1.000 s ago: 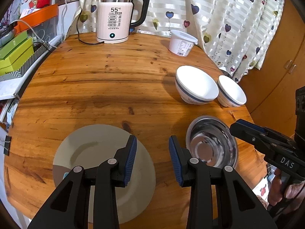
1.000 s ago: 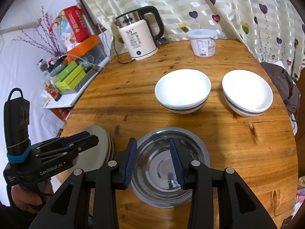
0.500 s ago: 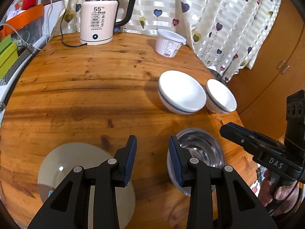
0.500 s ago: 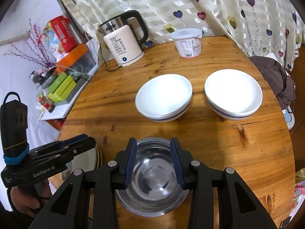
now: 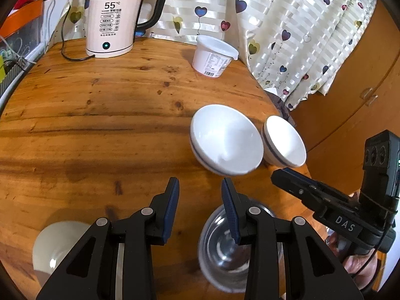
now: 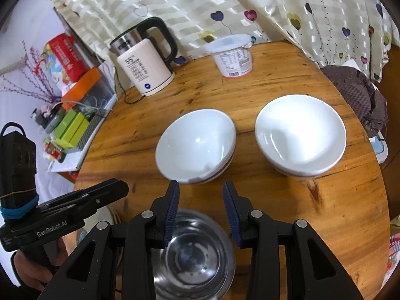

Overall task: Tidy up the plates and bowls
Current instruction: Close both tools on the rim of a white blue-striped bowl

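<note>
Two white bowls with a blue band stand side by side on the round wooden table: one (image 5: pixel 226 138) (image 6: pixel 196 145) nearer the middle, one (image 5: pixel 285 145) (image 6: pixel 301 133) toward the right edge. A steel bowl (image 5: pixel 225 250) (image 6: pixel 192 257) sits at the near edge, under my right gripper (image 6: pixel 201 211), which is open and empty above it. My left gripper (image 5: pixel 200 208) is open and empty, between the steel bowl and a stack of beige plates (image 5: pixel 57 245) at the near left. The right gripper also shows in the left wrist view (image 5: pixel 282 177).
An electric kettle (image 5: pixel 112 17) (image 6: pixel 145 62) with its cord and a white lidded tub (image 5: pixel 213 56) (image 6: pixel 233 56) stand at the table's far side by the curtain. Boxes and clutter (image 6: pixel 72 127) lie off the left edge. A dark cloth (image 6: pixel 360 95) hangs off the right.
Both grippers have moved forward toward the white bowls. The plates and the steel bowl have slid lower in both views. Both grippers stay open.
</note>
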Tool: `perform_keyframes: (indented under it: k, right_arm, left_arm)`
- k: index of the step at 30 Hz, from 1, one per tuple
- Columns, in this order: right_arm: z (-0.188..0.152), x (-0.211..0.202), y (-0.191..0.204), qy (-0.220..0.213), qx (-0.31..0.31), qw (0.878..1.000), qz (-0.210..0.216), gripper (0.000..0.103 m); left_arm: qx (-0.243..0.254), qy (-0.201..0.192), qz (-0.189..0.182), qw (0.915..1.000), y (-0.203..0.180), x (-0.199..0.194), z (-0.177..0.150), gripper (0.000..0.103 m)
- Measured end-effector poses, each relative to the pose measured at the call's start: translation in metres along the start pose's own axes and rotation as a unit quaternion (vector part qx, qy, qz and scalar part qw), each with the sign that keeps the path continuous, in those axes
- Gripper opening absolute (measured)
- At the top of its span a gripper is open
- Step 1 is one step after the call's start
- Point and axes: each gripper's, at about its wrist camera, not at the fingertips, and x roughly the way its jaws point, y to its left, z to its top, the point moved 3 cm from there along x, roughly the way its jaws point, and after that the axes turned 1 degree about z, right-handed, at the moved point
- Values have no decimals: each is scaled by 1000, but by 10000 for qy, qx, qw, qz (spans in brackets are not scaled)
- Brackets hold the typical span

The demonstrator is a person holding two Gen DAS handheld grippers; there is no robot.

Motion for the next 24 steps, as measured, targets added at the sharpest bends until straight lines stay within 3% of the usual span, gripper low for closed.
perform_keyframes:
  k: [11,24]
  right_arm:
    - [18,26,-19,76,217,9997,-65,35]
    - [26,46,-27,194,298,9994,-57,23]
  left_arm:
    - [-279,120,-91,9995,-1,35,22,36]
    - [-322,253,-173,9990,-1,61,28,36]
